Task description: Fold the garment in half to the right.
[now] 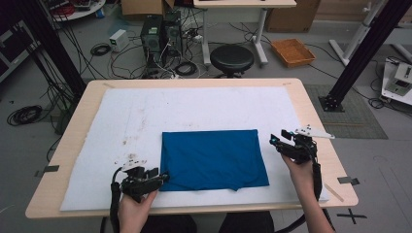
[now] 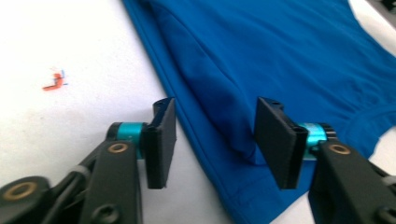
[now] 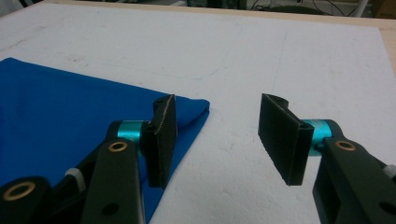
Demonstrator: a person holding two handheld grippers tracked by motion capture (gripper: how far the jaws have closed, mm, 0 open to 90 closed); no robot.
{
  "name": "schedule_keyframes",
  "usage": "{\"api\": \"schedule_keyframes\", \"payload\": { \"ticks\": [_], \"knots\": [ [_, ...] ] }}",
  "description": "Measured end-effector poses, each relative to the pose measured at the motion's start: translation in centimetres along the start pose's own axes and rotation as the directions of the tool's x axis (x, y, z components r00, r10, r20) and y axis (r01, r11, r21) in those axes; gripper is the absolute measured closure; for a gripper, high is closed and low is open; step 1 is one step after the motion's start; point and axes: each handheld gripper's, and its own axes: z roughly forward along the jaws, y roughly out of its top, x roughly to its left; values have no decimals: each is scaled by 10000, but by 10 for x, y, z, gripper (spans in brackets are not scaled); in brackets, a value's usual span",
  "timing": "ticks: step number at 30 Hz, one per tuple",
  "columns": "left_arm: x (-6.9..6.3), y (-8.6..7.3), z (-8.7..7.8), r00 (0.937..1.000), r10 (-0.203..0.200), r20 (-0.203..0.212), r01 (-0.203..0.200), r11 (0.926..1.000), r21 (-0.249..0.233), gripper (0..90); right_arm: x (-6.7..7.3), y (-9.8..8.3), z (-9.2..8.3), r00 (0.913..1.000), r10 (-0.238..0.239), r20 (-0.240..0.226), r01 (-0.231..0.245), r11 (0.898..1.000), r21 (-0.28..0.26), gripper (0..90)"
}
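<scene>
Both released, the left claw and right claw flank a folded blue cloth on white padding.

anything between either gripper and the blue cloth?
Nothing visible. The left gripper is open right over the blue cloth's near-left edge; the right gripper is open beside its far-right corner, with bare white mat between.

Wooden bench topped with a white mat, kinda stained near the left front. Tiny orange-and-blue scrap lying on that mat. Behind the bench: black round stool, couple of PC towers with a mess of cables on the floor, small white box, orange tray. Cardboard boxes farther back. Black frame posts either side.
</scene>
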Motion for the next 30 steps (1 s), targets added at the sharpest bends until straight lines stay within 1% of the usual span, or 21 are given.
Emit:
{"api": "schedule_keyframes", "payload": {
  "ticks": [3, 4, 7, 8, 10, 11, 13, 16, 21, 24, 28, 30],
  "knots": [
    [-1, 0, 1, 9999, 96, -62, -96, 9999, 61, 573, 4, 0, 1, 9999, -77, -83, 77, 10000, -3, 470],
    [-2, 0, 2, 9998, 75, -166, -74, 10000, 45, 606, 6, 1, 2, 9999, -103, -110, 103, 9999, 11, 470],
    [-5, 0, 3, 9996, 143, -238, -141, 9999, 92, 647, 12, 2, 3, 9996, -215, -199, 215, 9998, -5, 472],
    [-5, 0, 4, 9994, 188, -275, -185, 9998, 100, 677, 14, 3, 4, 9993, -278, -232, 278, 9996, 2, 472],
    [-6, 0, 5, 9995, 175, -257, -173, 9998, 86, 702, 19, 3, 6, 9990, -321, -327, 323, 9995, 60, 472],
    [-5, 1, 5, 9993, 263, -248, -259, 9996, 144, 727, 20, 4, 7, 9986, -395, -347, 397, 9992, 60, 473],
    [-6, 1, 6, 9996, 195, -186, -192, 9997, 159, 769, 25, 5, 10, 9979, -458, -458, 463, 9989, 98, 473],
    [-7, 1, 6, 9995, 269, -157, -266, 9995, 187, 809, 32, 6, 13, 9968, -527, -595, 535, 9985, 116, 473],
    [-7, 2, 6, 9993, 324, -167, -320, 9993, 192, 840, 44, 12, 21, 9936, -660, -916, 677, 9976, 156, 474],
    [-8, 2, 6, 9993, 350, -153, -347, 9992, 175, 845, 54, 19, 27, 9904, -634, -1231, 657, 9977, 149, 482],
    [-8, 3, 5, 9994, 338, -61, -337, 9993, 149, 846, 72, 28, 42, 9846, -635, -1629, 664, 9977, 125, 493],
    [-8, 4, 4, 9995, 322, -44, -322, 9994, 110, 847, 83, 33, 52, 9797, -703, -1879, 752, 9970, 191, 505]
  ]
}}
